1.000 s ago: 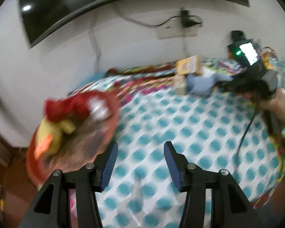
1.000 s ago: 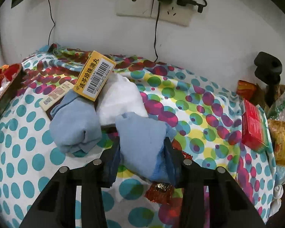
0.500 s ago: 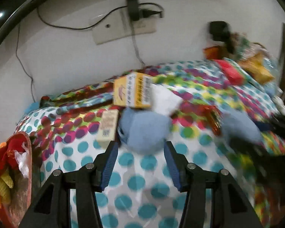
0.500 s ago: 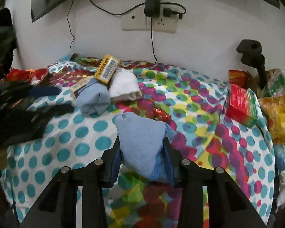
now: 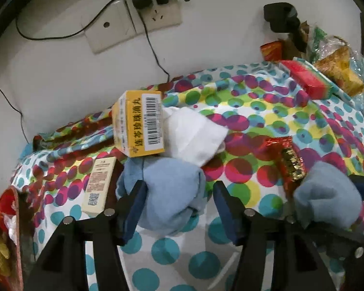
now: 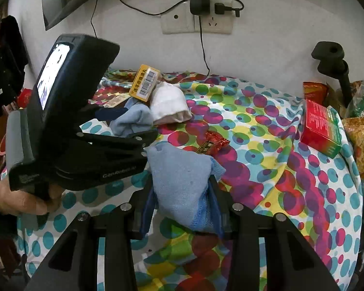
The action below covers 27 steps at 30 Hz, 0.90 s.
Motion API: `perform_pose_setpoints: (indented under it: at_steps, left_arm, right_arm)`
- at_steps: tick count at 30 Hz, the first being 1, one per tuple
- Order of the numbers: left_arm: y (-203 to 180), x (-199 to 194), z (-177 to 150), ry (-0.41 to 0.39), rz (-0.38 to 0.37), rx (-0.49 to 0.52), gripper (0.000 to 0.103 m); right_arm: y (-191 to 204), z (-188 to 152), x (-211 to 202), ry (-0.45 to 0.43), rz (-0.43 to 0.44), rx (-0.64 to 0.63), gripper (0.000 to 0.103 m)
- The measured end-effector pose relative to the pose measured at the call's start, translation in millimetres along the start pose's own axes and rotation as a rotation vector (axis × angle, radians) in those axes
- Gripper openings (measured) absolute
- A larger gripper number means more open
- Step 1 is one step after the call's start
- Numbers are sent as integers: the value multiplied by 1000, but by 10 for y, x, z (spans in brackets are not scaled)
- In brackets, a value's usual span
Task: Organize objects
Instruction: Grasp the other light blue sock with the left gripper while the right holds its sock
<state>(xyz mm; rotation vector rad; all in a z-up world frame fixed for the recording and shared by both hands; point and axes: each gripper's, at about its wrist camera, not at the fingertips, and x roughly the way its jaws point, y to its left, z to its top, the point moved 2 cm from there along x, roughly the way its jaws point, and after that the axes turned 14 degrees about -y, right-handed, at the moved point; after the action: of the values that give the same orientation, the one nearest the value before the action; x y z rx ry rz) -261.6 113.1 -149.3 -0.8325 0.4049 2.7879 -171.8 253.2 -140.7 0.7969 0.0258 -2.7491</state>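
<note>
Now straddling blue sock (image 5: 167, 191) with left gripper (image 5: 179, 206) spread wide, nearer than before; still clamping second blue sock (image 6: 182, 181) in right gripper (image 6: 182, 208).

a surface draped in a polka-dot cloth (image 5: 267, 111) carries a white sock bundle (image 5: 196, 133) beside a blue sock bundle (image 5: 172, 189), a yellow barcode box (image 5: 139, 123) leaning over them, a beige box (image 5: 98, 184), a red-gold wrapper (image 5: 288, 162) and a red box (image 6: 320, 127).
</note>
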Motion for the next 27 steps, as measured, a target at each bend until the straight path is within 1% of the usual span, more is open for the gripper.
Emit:
perform_pose_setpoints:
  at_steps: [1,2,3,4,6,7,10,13,18,22,23,26,27]
  left_arm:
    - [15,-7,-4,-1,-5,-9,58]
    - [41,-26,-8,-7,-16,-26,55]
    - [70,-42,-11,-13,-14,-41,39]
    - [99,-51,-19,-16,-1,-50,33]
    - [163,-87,-44,-19,-26,-91,28]
    - [186,-114,-58,-18,-28,-101,27]
    - [195,-213,-98,-20,-20,-89,26]
    - [194,-329,-170,-27,-26,-83,26]
    - [297,-503,-287,-32,-43,-134,26]
    - [438,-671,-382,-33,-21,-182,26]
    - [486,-715,-410,-36,-2,-189,26]
    - [623,-770,-490,-30,23,-218,26]
    - [691,-780,-537,-25,45,-236,26]
  right_arm:
    - [8,-2,12,6,6,-1,38]
    - [11,-5,31,15,9,0,38]
    - [7,-8,43,22,9,2,38]
    - [0,-12,57,30,10,9,38]
    - [-20,-20,78,42,13,21,38]
    - [-29,-26,99,52,10,26,38]
    - [-35,-33,128,66,4,31,38]
    - [-3,-35,145,75,-14,11,39]
    - [19,-35,158,81,-29,-9,39]
    - [20,-36,178,92,-29,-11,40]
    - [26,-38,181,94,-30,-14,40]
    - [51,-44,186,98,-39,-31,41]
    - [63,-47,189,100,-45,-40,41]
